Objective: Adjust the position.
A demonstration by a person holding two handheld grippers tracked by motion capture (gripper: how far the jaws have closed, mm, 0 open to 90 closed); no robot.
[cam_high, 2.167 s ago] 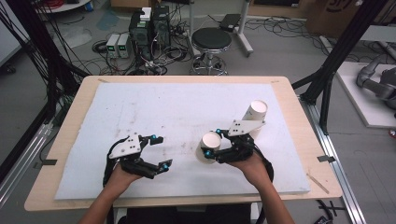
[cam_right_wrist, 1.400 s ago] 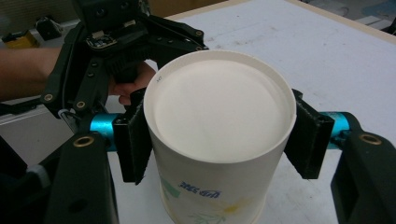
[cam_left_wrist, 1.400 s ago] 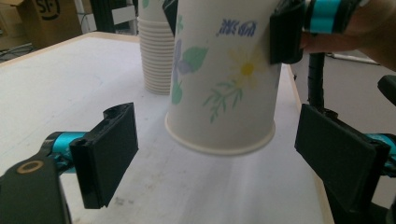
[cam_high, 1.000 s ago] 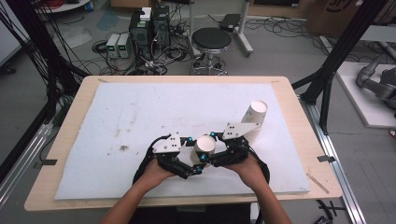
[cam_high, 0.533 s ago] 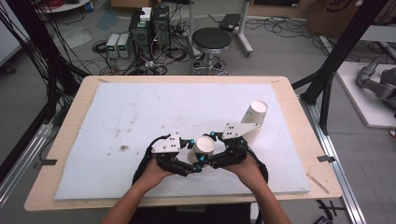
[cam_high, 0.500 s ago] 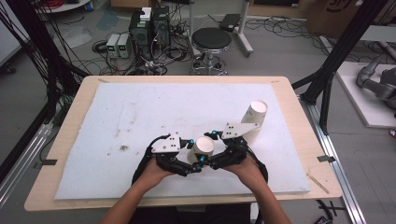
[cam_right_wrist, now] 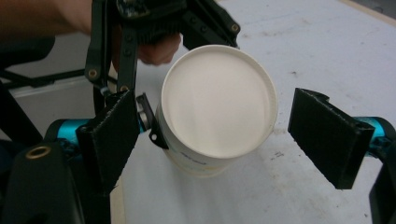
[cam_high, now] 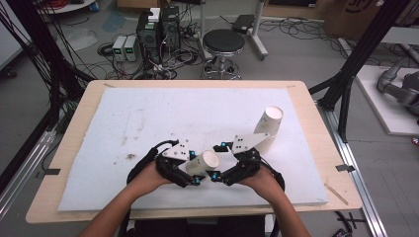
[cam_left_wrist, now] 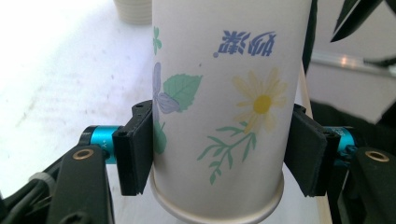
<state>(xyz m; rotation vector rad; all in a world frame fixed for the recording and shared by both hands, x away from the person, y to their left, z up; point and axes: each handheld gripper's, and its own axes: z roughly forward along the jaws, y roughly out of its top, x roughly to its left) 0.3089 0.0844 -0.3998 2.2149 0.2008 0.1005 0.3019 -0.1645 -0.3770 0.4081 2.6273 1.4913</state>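
Note:
A white paper cup (cam_high: 203,162) printed with flowers (cam_left_wrist: 224,93) lies on its side just above the white mat, near the table's front. My left gripper (cam_high: 194,168) is shut on it; its jaws have just been closing, and both pads (cam_left_wrist: 135,149) press the cup's sides. My right gripper (cam_high: 219,161) faces the cup's round white end (cam_right_wrist: 217,107). Its jaws have just been opening and now stand open, with the pads (cam_right_wrist: 327,140) apart from the cup on either side.
A second white paper cup (cam_high: 269,122) stands on the white mat (cam_high: 148,113) to the back right, and its base shows in the left gripper view (cam_left_wrist: 133,10). The mat covers a wooden table (cam_high: 316,123). A stool and equipment stand beyond the far edge.
The left gripper came over from the left and closed on the cup that the right gripper held. The right gripper's jaws have spread off it. The cup has risen slightly.

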